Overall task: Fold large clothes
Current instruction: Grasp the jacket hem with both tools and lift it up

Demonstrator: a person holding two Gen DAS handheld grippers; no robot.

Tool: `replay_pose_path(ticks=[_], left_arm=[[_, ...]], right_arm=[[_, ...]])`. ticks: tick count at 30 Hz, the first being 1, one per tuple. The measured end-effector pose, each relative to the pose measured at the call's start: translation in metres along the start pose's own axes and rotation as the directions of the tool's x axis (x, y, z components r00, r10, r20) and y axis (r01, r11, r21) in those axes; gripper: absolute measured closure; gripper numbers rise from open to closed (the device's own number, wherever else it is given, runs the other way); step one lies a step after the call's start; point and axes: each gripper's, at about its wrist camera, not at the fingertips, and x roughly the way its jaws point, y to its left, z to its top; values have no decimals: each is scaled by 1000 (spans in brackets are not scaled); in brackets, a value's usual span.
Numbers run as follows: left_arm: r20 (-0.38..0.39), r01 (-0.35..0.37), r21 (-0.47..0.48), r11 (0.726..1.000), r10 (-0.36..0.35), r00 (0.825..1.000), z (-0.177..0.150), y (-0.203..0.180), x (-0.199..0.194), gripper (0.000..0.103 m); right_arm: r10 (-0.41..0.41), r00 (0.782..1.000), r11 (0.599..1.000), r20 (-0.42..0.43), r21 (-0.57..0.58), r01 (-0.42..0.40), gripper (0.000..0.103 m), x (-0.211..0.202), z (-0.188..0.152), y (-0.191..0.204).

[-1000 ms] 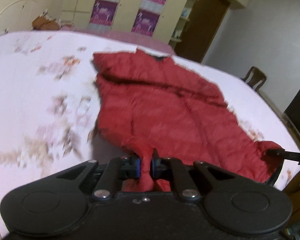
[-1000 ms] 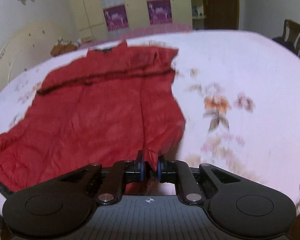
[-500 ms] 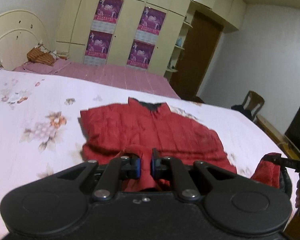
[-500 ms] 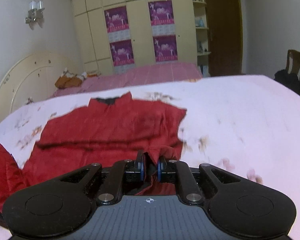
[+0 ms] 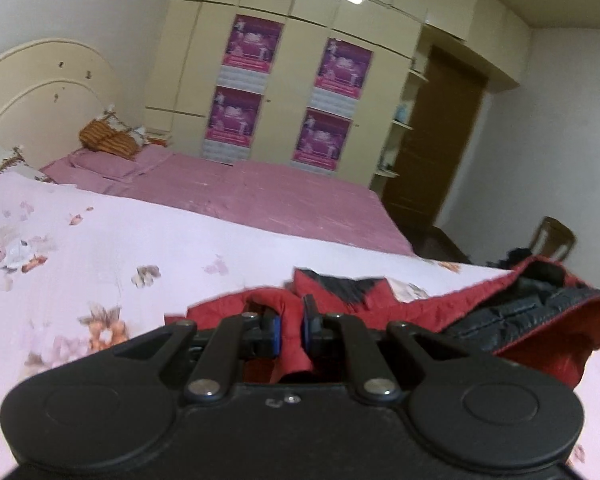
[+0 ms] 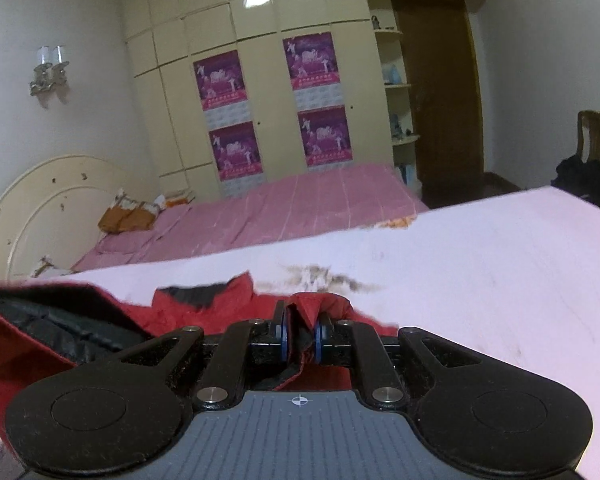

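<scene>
The fold-over step is in hand: the left claw (image 5: 291,330) is clenched on a hem corner of the red jacket (image 5: 480,308), and the right claw (image 6: 301,334) is clenched on the other corner, both held low near the collar (image 6: 196,294) at the far end of the garment, which lies on the floral bed sheet (image 5: 80,248) — its dark lining shows between the two claws. Next, I judge, comes laying the hem level on the shoulders, edges aligned, then releasing
</scene>
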Motion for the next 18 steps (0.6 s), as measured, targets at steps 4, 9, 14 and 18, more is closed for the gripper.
replay_pose_path(ticks=[4,9,14,18], left_arm=[[-10,-53,-24,998,53,999,14,3,37,93],[-33,-133,7,991,134,990,20,2,79,93],[-73,-205,34,978,207,976,18,7,117,93],[-69,-247,61,967,250,966,10,7,139,93]], right_arm=[[-26,1000,1000,3,5,26,92,39,15,-7],[-46,998,999,-34,-5,46,92,95,24,-12],[-71,993,997,-99,-23,69,92,143,20,-16],[-83,987,996,-137,-25,80,92,172,15,-21]])
